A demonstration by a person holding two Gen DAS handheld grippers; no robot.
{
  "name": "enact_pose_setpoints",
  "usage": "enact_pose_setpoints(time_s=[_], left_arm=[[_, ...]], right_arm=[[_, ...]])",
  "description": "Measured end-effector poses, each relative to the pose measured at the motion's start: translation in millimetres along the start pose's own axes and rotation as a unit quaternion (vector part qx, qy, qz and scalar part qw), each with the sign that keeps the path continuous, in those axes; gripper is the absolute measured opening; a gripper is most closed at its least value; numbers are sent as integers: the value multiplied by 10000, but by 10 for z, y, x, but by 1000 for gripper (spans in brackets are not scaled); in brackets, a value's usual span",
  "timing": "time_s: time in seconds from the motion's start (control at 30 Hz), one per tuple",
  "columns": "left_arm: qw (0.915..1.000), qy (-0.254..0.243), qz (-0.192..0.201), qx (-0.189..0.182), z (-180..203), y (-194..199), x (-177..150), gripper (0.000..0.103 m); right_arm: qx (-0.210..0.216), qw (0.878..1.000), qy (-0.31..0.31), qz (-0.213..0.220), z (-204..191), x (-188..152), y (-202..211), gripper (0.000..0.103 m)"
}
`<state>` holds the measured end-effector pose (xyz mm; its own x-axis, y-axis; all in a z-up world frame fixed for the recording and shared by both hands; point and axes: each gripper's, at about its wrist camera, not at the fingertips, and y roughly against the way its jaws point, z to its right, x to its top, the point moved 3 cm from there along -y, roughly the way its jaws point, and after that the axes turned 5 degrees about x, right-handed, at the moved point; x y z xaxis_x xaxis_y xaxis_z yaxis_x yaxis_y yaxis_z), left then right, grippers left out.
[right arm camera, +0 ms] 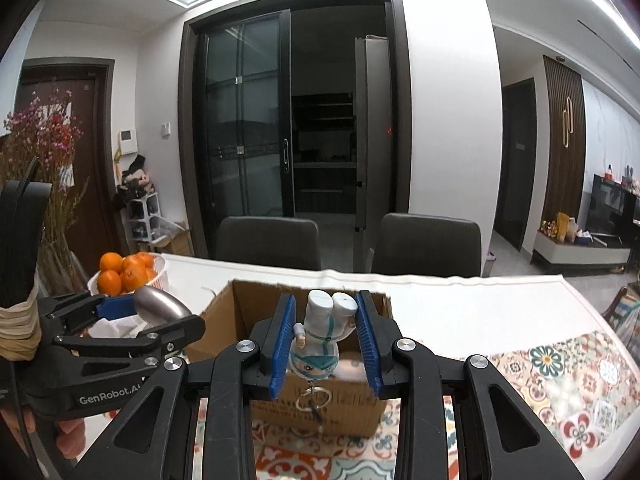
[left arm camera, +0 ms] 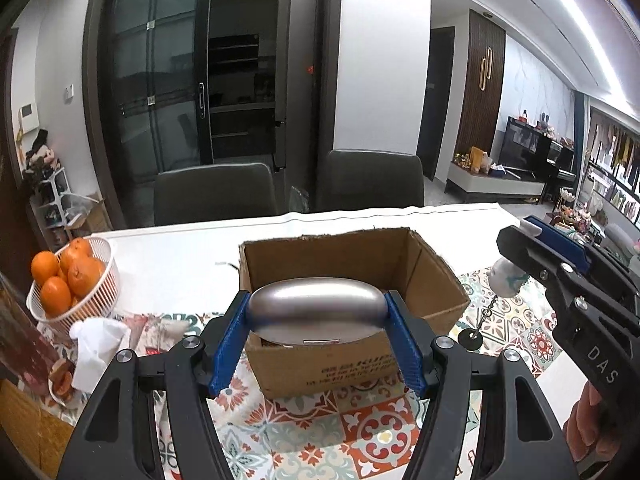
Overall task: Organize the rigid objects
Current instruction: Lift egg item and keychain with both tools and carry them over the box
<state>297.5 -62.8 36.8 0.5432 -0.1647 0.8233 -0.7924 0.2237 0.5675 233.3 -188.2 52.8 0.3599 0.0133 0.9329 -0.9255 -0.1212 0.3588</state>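
— Blue-padded left tool [left arm camera: 316,316] clamps a silver oval case [left arm camera: 316,310] over the cardboard box [left arm camera: 360,368]?
— Yes. The right tool [right arm camera: 325,336] pinches an upside-down figurine keychain [right arm camera: 320,340]; only its view shows the dried flowers [right arm camera: 44,148].
— Beyond?
— An orange basket [left arm camera: 102,292] on the tabletop [left arm camera: 180,264], then two chairs [left arm camera: 214,192].

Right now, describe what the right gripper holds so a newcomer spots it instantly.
Find the open cardboard box on the tiled tablecloth. In front of it, the right gripper clamps a small white figurine keychain, upside down, ring dangling. The left gripper's item is smooth metal.
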Motion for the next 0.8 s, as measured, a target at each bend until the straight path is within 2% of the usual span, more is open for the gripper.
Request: enact_pose_setpoints(time_s=[0.47, 0.8], left_arm=[[9999, -17, 7, 143, -88, -205, 305, 65], [9998, -54, -120, 171, -115, -466, 435, 65]], right_arm=[[43, 9998, 48, 176, 55, 291, -243, 32], [123, 9999, -3, -55, 121, 319, -541, 32]])
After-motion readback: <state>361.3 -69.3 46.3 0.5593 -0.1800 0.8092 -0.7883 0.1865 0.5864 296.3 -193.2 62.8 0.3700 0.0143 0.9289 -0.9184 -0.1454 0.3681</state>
